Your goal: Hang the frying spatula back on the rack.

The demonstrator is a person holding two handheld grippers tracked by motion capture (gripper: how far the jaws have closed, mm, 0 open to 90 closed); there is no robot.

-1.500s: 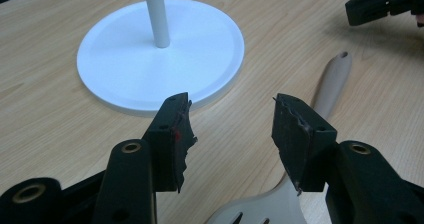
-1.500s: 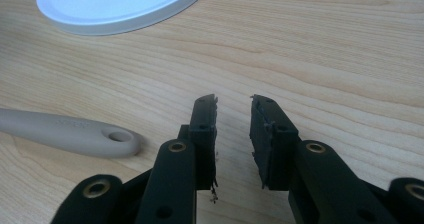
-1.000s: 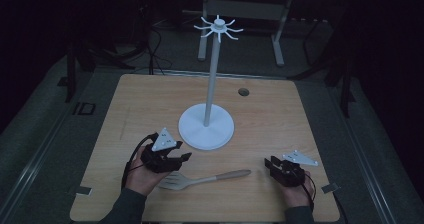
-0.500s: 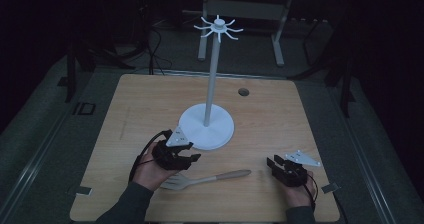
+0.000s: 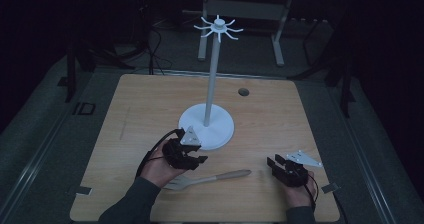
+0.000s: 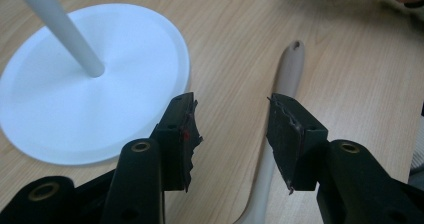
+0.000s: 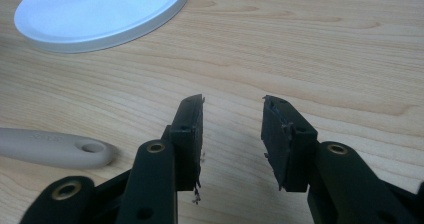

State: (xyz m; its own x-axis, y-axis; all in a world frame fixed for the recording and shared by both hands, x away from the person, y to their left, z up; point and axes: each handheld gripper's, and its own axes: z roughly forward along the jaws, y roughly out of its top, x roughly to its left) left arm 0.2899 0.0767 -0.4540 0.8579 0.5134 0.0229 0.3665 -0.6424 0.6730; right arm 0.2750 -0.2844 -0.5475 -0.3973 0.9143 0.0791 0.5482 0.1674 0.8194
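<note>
From the high view, a person's two forearms enter at the table's near edge. The left gripper (image 5: 186, 153) hovers just beside the near rim of the white stand's base (image 5: 206, 126), above the spatula (image 5: 207, 178), which lies flat between the two hands. The right gripper (image 5: 290, 170) sits low near the right corner, well apart from the stand. Bare wooden table (image 5: 145, 109) stretches behind and to either side of the base.

The left gripper view looks down between unclenched jaws that have just been narrowing, gripping nothing. The spatula's pale handle (image 6: 286, 79) passes beneath the right-hand jaw, its hanging hole at the far end. The base (image 6: 90, 114) lies to the left with its pole (image 6: 60, 29) rising.

The right gripper view shows jaws parted, having just been widening, with only bare wood between them. The handle's holed end (image 7: 55, 147) lies to the left, clear of the jaws; the base's rim (image 7: 100, 14) sits farther off.
</note>
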